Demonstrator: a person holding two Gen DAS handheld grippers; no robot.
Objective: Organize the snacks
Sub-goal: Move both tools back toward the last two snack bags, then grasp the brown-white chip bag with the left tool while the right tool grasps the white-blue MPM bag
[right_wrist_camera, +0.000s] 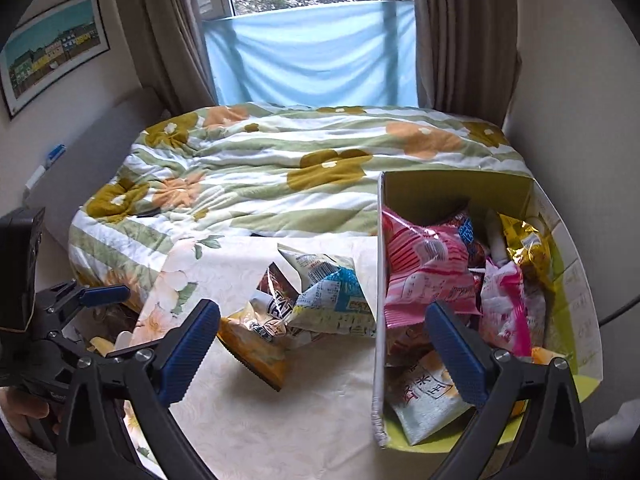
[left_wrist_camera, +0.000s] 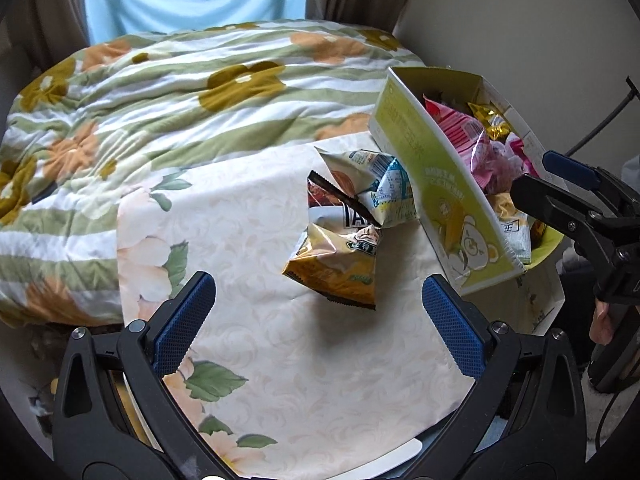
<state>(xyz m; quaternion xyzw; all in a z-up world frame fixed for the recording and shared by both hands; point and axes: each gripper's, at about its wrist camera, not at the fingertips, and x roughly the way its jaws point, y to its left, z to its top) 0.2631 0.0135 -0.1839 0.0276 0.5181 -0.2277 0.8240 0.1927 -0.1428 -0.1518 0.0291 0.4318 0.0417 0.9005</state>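
**3 snack bags left outside the box**

Both grippers hang empty with their jaws spread wide. The left gripper [left_wrist_camera: 319, 312] sits low in its own view, aimed straight at a small pile of snack bags on the worktop [left_wrist_camera: 280, 360], which is covered by a cream floral cloth. The right gripper [right_wrist_camera: 322, 344] straddles the near wall of the cardboard box [right_wrist_camera: 456, 188], which fills the right half of its view.

The pile lies at the centre of the left view, touching the box's green side panel. Nearest the left gripper is a gold bag [left_wrist_camera: 336, 268]; behind it lie a brown and white bag [left_wrist_camera: 340, 208] and a blue and white bag [left_wrist_camera: 384, 188], overlapping one another. Inside the box, pink packets [right_wrist_camera: 428, 276], a gold foil packet [right_wrist_camera: 524, 240] and a pale packet [right_wrist_camera: 428, 404] are heaped loosely.

The step in hand appears to be gathering the last loose bags into the box. The gold bag looks like the natural next pick: the left gripper would need to descend over it, close on a crimped edge or across its body without crushing it, then lift it over the box wall. A flowered quilt [left_wrist_camera: 160, 120] covers the bed behind.
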